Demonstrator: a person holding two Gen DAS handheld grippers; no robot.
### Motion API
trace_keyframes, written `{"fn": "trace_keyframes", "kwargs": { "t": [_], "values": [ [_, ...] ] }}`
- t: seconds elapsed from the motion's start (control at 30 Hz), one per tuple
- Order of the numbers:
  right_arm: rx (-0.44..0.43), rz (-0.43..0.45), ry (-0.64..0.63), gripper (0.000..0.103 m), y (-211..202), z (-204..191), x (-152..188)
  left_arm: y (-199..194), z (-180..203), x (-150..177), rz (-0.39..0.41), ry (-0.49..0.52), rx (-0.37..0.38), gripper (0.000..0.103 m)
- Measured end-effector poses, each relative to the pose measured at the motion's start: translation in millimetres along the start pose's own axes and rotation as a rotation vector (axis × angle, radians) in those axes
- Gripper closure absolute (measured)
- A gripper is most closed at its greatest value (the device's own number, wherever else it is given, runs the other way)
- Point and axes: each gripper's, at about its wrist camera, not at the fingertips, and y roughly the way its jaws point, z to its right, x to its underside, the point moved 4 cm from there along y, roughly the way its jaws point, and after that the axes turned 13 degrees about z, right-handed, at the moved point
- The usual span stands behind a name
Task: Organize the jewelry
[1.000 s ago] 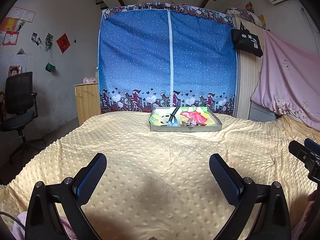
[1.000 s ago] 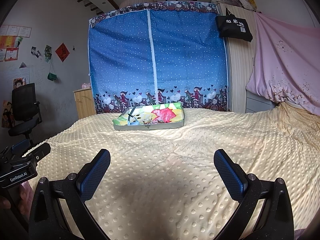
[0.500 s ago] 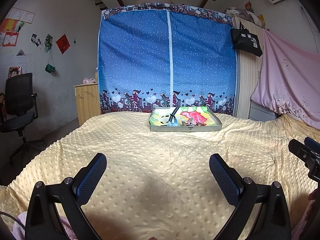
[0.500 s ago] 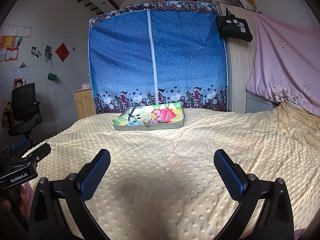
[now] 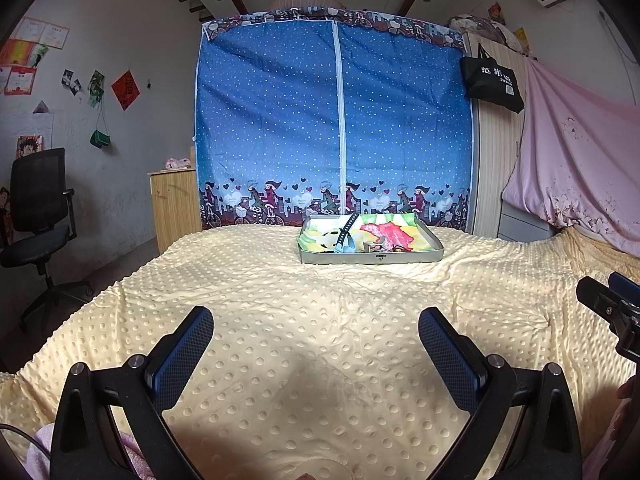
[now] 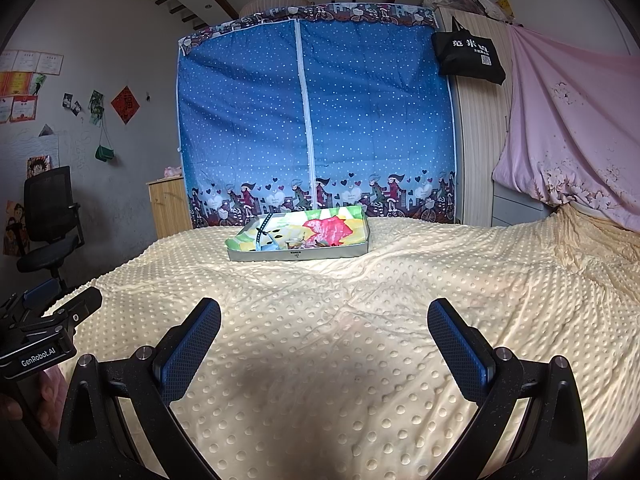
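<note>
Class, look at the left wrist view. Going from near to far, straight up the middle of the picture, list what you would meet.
Left tongs, open → yellow dotted blanket → tray with small items inside → blue dotted curtain.

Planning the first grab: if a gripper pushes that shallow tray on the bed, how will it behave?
The tray looks thin-walled and shallow, so probably light and stiff. On the soft, dimpled blanket it would likely drag or tilt rather than slide cleanly. The small pieces inside may shift.
</note>
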Motion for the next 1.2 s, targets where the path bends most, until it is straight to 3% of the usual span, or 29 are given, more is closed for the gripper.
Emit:
{"fn": "trace_keyframes", "kwargs": {
  "t": [1.2],
  "values": [
    [0.0, 0.001, -0.001, 0.001, -0.2, -0.3, 0.8, 1.4, -8.2, 1.0, -0.008, 0.014, -0.007, 0.0]
  ]
}}
